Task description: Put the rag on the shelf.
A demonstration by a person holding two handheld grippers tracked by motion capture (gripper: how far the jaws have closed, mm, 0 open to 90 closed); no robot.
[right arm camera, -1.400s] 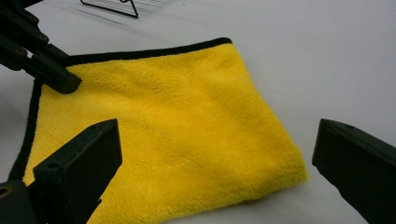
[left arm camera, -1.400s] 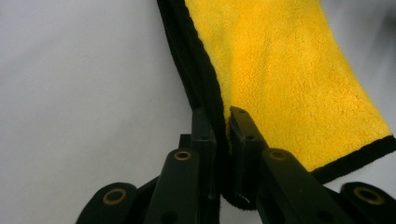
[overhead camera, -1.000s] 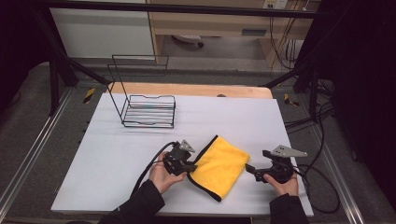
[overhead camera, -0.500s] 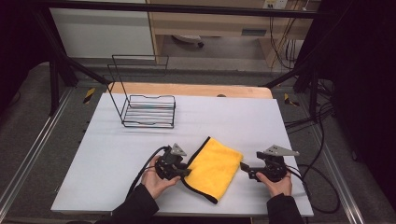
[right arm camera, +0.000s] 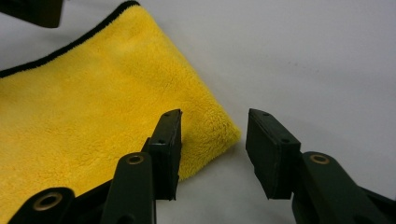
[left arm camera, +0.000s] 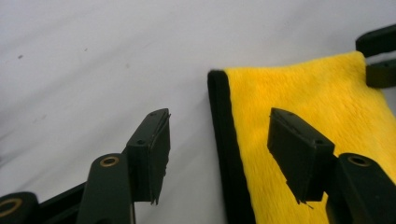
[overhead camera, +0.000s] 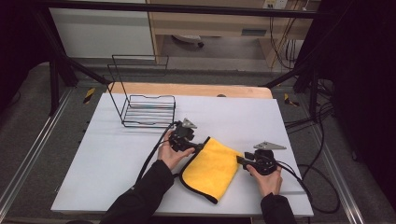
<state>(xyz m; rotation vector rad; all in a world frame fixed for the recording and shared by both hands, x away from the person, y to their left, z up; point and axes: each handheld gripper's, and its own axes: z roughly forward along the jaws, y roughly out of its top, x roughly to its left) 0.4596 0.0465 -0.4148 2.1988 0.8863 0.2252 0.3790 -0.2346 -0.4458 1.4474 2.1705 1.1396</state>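
Observation:
A yellow cloth (overhead camera: 212, 169) with a black hem lies folded flat on the white table (overhead camera: 107, 158). My left gripper (overhead camera: 201, 147) is at the cloth's far left corner. Its jaws have just been opening. In the left gripper view (left arm camera: 217, 140) they straddle the black hem, one jaw over the yellow cloth (left arm camera: 317, 102) and one over the table, without pressing. My right gripper (overhead camera: 239, 161) is at the cloth's right corner. Its jaws have just been closing. In the right gripper view (right arm camera: 212, 140) the tip of the cloth (right arm camera: 93, 93) lies between them, unpinched.
A black wire rack (overhead camera: 148, 109) stands at the table's back left. A wooden board (overhead camera: 187, 89) runs along the far edge. Cables (overhead camera: 308, 182) trail off the right side. Metal frame rails flank the table.
My left hand has let go of the cloth's near left edge and moved away and to the right, to its far corner. My right gripper has edged in onto the right corner.

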